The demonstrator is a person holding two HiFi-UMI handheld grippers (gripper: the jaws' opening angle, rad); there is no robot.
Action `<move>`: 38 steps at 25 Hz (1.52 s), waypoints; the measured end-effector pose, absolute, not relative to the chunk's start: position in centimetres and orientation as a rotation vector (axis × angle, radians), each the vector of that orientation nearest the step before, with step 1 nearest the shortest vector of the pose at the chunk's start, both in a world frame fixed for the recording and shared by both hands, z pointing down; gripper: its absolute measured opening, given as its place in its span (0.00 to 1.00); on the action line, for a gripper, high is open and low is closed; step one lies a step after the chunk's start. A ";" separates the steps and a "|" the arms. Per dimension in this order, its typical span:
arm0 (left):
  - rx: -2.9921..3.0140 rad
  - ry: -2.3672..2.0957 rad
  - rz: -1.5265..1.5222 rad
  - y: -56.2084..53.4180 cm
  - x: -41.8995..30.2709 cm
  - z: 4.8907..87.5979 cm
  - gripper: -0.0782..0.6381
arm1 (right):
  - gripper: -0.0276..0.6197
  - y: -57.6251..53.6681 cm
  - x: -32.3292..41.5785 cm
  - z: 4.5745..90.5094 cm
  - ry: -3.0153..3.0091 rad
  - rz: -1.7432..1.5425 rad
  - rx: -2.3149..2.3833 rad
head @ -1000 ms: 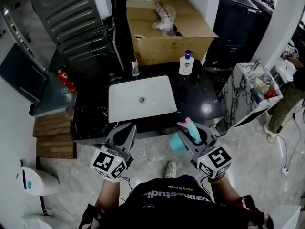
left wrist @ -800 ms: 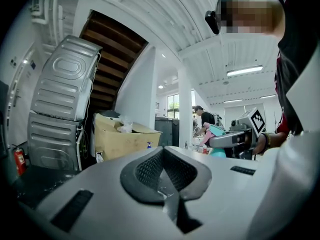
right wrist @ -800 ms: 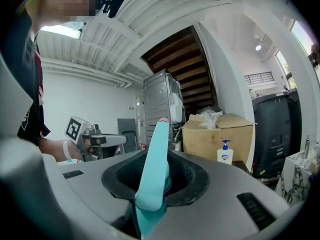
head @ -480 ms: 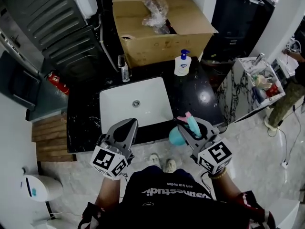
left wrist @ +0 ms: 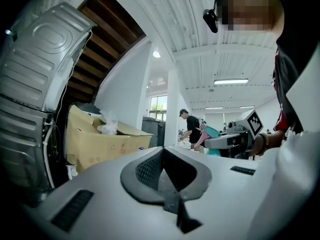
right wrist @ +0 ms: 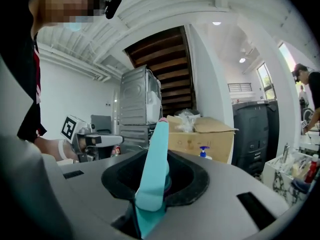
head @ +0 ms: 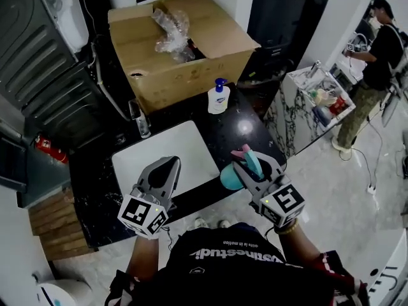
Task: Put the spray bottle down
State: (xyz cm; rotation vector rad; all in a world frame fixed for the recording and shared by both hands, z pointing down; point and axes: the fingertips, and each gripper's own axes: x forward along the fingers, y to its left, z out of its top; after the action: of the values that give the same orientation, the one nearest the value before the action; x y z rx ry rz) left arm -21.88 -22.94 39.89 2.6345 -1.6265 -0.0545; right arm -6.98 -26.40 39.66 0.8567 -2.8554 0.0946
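In the head view my right gripper [head: 250,166] is shut on the teal spray bottle [head: 230,178], whose pink nozzle points up and away. It hangs over the front edge of the black counter [head: 239,132], just right of the white sink [head: 156,155]. In the right gripper view the bottle's teal head [right wrist: 152,169] stands up between the dark pads. My left gripper [head: 168,166] hovers at the sink's front rim, shut with nothing in it; the left gripper view shows its pads [left wrist: 150,171] meeting in a seam.
A soap pump bottle [head: 218,96] and a faucet [head: 141,123] stand at the counter's back, before a large cardboard box [head: 185,50]. A grey appliance [head: 44,62] fills the left. A marble-patterned stand [head: 306,104] and a person [head: 376,50] are on the right.
Both grippers have swung right along the counter's front edge, so sink and box now sit further left and turned in view. The bottle stays held; the left gripper stays shut.
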 end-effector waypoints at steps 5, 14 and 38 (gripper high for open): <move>2.691 -1.510 -0.055 -26.2 -19.8 40.8 0.13 | 0.25 -28.9 -5.0 39.9 -2.799 0.099 0.988; 2.727 -1.431 -0.061 -30.3 -13.9 40.7 0.13 | 0.25 -36.0 -0.9 42.7 -2.783 0.118 1.069; 2.595 -1.562 -0.006 -32.7 -12.9 43.3 0.13 | 0.24 -44.5 0.4 53.1 -2.693 0.025 1.017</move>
State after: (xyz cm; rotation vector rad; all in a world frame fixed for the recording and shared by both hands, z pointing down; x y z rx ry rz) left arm -12.92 -32.67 43.28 2.5951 -1.5617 -0.0065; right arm 0.36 -44.45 53.06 1.0170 -2.6930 0.0247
